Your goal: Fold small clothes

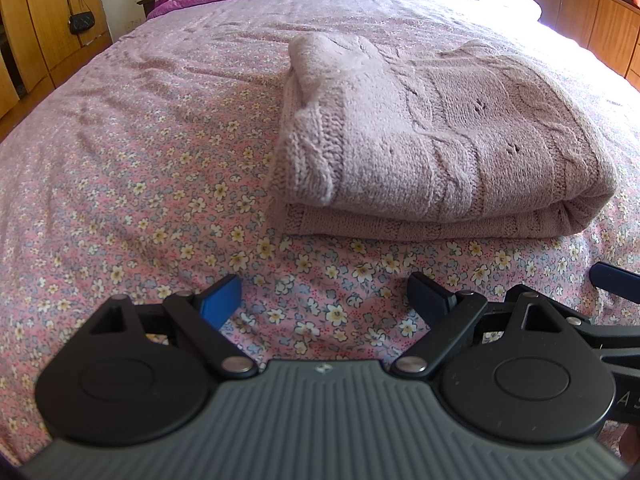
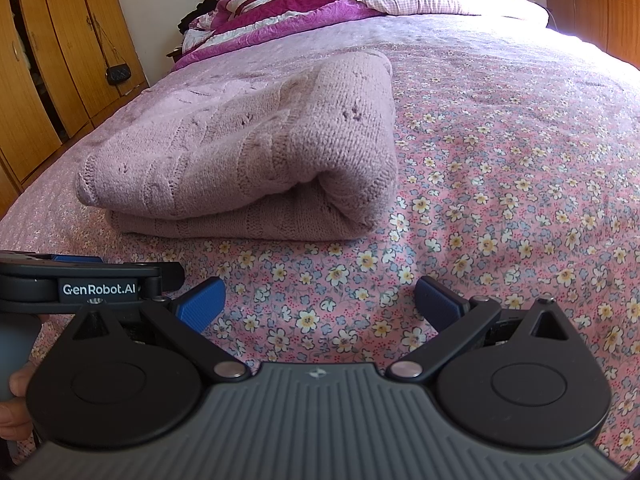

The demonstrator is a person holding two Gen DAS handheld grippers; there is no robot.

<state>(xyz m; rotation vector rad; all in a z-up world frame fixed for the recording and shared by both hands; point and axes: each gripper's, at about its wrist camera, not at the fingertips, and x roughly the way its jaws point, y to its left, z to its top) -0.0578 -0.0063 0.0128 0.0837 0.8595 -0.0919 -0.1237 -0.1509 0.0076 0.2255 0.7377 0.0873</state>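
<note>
Left wrist view: sweater [image 1: 432, 148] lies folded on bed [image 1: 120, 200]; both tongs [image 1: 324, 300] [image 2: 320, 300] apart, empty; nothing apparently left.

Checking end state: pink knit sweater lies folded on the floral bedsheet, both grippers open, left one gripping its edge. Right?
Not quite. The left gripper grips nothing; its fingers stand open over bare floral bedsheet, short of the folded sweater, as the left wrist view shows. The rest holds.

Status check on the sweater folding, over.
Left gripper open, empty. Right gripper open, empty. Dusty-pink cable-knit sweater folded on the floral bedsheet, clear of both. Nothing in the way.
</note>
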